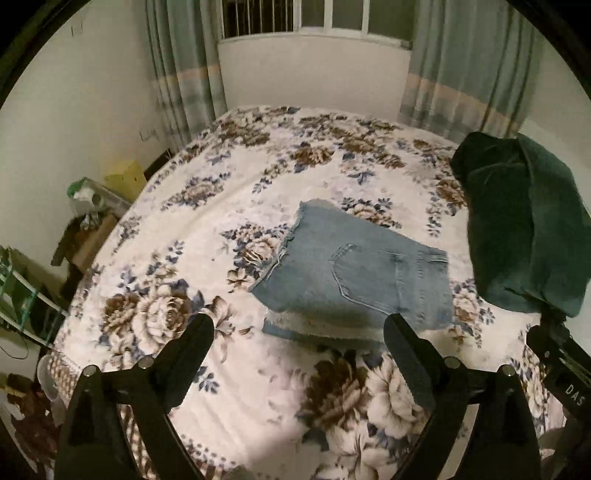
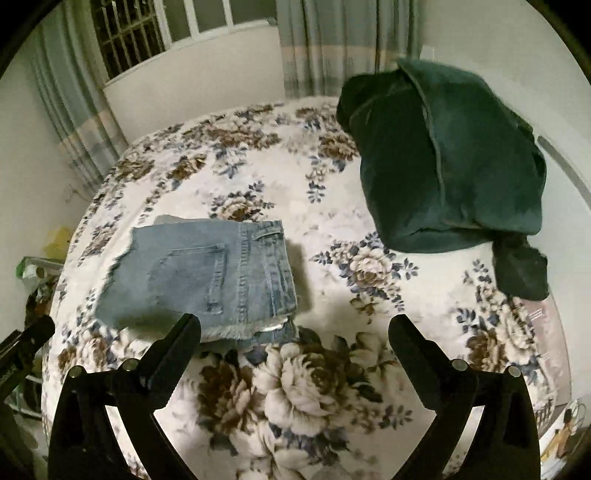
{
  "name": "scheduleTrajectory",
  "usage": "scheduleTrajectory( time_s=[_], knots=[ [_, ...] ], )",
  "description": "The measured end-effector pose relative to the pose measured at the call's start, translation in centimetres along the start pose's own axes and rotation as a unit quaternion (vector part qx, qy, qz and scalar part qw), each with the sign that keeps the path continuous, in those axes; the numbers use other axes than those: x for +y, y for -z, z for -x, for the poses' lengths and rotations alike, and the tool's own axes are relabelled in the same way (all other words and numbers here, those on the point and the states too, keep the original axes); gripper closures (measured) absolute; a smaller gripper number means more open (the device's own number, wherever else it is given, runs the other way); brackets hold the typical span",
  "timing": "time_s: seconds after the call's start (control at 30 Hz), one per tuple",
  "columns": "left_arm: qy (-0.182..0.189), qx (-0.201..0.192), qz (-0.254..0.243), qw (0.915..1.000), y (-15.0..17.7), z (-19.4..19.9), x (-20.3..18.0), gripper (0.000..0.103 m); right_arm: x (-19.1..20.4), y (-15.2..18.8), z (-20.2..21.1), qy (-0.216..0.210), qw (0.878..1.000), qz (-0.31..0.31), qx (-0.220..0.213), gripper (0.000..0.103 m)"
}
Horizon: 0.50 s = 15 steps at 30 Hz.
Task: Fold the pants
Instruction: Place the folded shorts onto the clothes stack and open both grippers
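Note:
Light blue denim pants (image 1: 354,273) lie folded into a compact stack on the floral bedspread (image 1: 258,166), back pocket up. They also show in the right wrist view (image 2: 199,273), left of centre. My left gripper (image 1: 299,332) is open and empty, just short of the stack's near edge. My right gripper (image 2: 295,332) is open and empty, its left finger over the stack's near right corner. Part of the right gripper's body (image 1: 561,373) shows at the right edge of the left wrist view.
A dark green pillow (image 1: 524,229) lies on the bed's right side, also in the right wrist view (image 2: 443,158). A cluttered bedside table (image 1: 92,218) stands left of the bed. Curtains (image 1: 184,74) and a window (image 1: 314,18) are behind. The bedspread (image 2: 258,166) spreads around the pants.

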<state>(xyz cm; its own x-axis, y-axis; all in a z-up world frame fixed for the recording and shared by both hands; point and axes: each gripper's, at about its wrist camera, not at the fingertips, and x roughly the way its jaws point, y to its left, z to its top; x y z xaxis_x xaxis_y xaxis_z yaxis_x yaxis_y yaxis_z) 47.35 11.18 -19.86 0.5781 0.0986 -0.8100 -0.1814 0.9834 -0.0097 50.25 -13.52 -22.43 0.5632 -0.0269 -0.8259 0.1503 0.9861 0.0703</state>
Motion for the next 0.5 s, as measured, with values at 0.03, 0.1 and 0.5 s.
scheduleTrajectory(
  time_s=[0.03,0.1,0.5],
  knots=[
    [0.003,-0.005,-0.001,1.0000,0.2,1.0,0.0,0.009,0.2,0.3,1.8,0.002,1.000,0.002,-0.006,0.000],
    [0.007,-0.021,-0.005,0.9998,0.9,4.3,0.1,0.009,0.2,0.9,5.2,0.000,1.000,0.013,-0.023,0.000],
    [0.016,-0.080,-0.031,0.9962,6.6,20.4,1.0,0.009,0.0,8.2,27.5,-0.018,0.992,0.042,-0.116,0.000]
  ],
)
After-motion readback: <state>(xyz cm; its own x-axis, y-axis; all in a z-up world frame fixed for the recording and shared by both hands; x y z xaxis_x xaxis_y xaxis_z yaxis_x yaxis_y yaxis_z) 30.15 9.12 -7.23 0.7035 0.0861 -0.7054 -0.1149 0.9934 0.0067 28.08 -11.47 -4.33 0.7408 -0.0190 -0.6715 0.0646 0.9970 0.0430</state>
